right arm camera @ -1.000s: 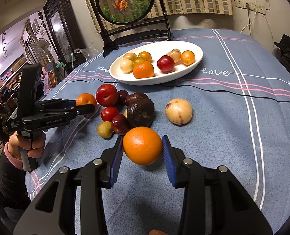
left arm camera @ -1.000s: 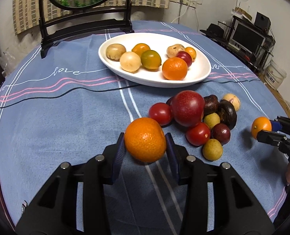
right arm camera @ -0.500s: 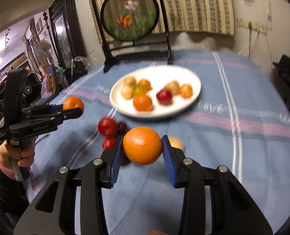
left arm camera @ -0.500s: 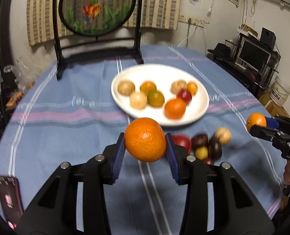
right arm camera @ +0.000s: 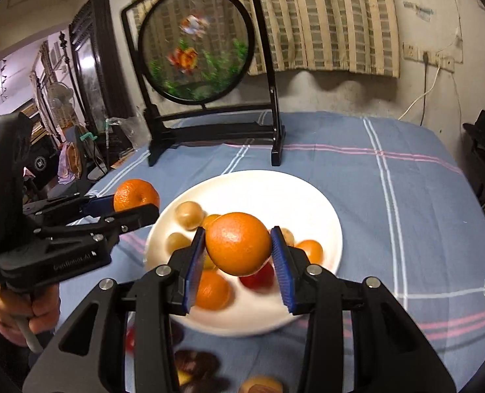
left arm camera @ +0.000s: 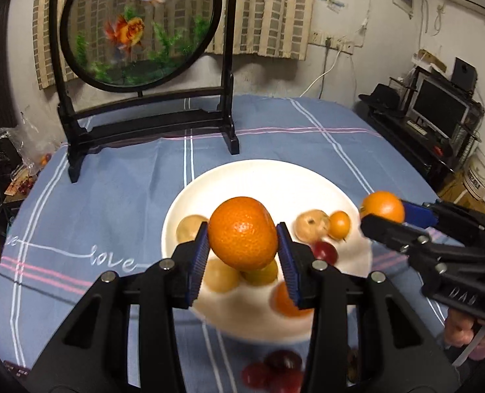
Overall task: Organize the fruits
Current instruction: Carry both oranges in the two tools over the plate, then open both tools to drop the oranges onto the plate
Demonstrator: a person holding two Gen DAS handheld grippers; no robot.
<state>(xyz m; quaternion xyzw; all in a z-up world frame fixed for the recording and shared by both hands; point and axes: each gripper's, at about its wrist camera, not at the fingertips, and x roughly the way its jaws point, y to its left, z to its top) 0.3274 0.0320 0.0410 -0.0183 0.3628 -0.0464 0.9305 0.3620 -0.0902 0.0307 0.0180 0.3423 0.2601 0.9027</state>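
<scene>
left gripper [left arm camera: 242, 250] pinches 1 orange [left arm camera: 242, 241] above the plate [left arm camera: 262, 177]; right gripper [right arm camera: 238, 251] pinches another orange [right arm camera: 238, 243] over that plate too, jaws narrowly parted around each fruit.

Right tool [right arm camera: 238, 263] clamps orange [right arm camera: 238, 244] above white plate [right arm camera: 311, 196] of fruit.

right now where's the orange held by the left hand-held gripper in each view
Left wrist view: the orange sits at centre frame, clamped between the left hand-held gripper's blue pads, in front of the white plate.
Right wrist view: the same orange is at the left, just off the plate's left rim.
Shared landmark: the round goldfish screen at the far end of the table.
</scene>
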